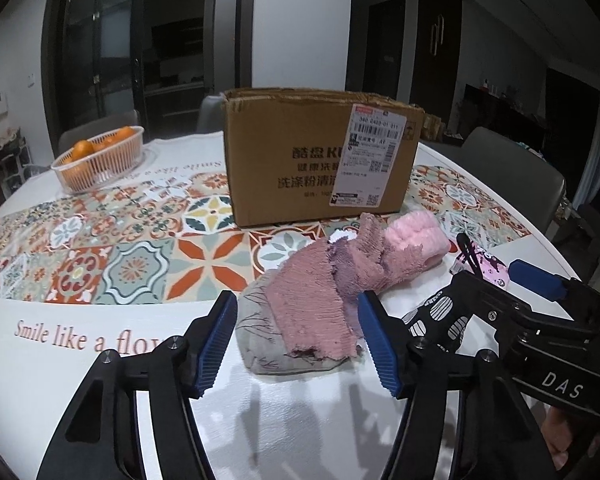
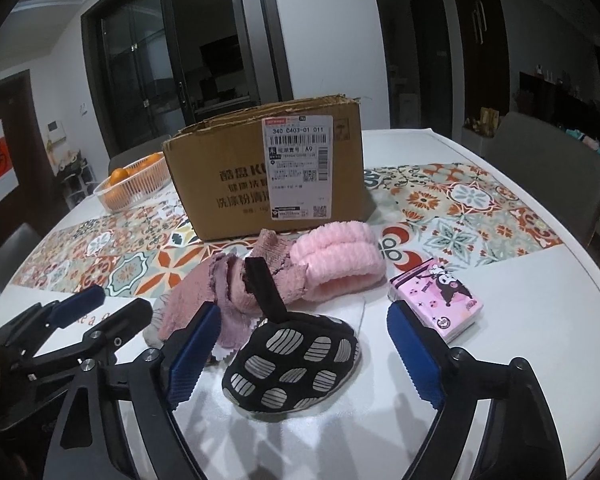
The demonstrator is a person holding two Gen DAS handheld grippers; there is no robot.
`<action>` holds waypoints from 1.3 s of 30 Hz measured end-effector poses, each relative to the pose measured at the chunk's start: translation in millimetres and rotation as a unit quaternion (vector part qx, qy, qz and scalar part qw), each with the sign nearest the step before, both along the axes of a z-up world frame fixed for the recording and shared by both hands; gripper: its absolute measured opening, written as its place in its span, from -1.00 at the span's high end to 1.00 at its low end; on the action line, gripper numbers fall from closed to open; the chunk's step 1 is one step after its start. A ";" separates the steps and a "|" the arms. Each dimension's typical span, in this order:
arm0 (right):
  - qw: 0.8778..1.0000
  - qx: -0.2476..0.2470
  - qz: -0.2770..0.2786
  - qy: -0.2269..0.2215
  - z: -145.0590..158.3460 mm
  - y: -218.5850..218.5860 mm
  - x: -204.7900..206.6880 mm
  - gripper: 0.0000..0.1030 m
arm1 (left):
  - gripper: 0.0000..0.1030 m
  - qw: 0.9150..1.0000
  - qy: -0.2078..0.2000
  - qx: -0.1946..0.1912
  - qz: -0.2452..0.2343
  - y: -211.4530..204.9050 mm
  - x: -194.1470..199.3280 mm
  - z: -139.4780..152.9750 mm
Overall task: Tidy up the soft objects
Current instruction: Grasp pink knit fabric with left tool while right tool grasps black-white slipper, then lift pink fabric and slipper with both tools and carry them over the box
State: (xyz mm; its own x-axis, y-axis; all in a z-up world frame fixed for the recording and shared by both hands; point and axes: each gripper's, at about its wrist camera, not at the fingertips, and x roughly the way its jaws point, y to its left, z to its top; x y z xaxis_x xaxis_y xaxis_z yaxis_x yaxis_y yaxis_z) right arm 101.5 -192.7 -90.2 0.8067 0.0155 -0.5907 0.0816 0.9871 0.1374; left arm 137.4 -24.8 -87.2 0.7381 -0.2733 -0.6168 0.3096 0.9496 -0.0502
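Observation:
A pile of soft things lies on the table before an open cardboard box. A dusty pink frayed cloth lies over a grey printed cloth. A light pink fluffy roll sits behind. A black pouch with white ovals has a black strap. My left gripper is open, its fingers either side of the pink cloth. My right gripper is open around the black pouch.
A pink cartoon tissue pack lies right of the pile. A basket of oranges stands at the back left. A patterned runner crosses the white table. Chairs stand around the table edge.

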 end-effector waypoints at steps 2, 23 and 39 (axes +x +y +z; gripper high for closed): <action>1.000 0.004 0.000 0.007 -2.5 -2.2 2.7 -0.62 | -0.15 1.000 0.006 -0.002 -0.002 -3.4 3.4 -2.7; 0.999 0.017 0.025 0.030 -17.1 2.1 17.9 0.11 | 0.71 0.996 0.086 -0.014 -0.009 -15.7 34.1 -42.3; 1.000 0.023 0.018 0.002 5.3 1.1 4.3 0.33 | 0.79 0.999 0.026 -0.040 -0.007 -10.6 11.3 2.7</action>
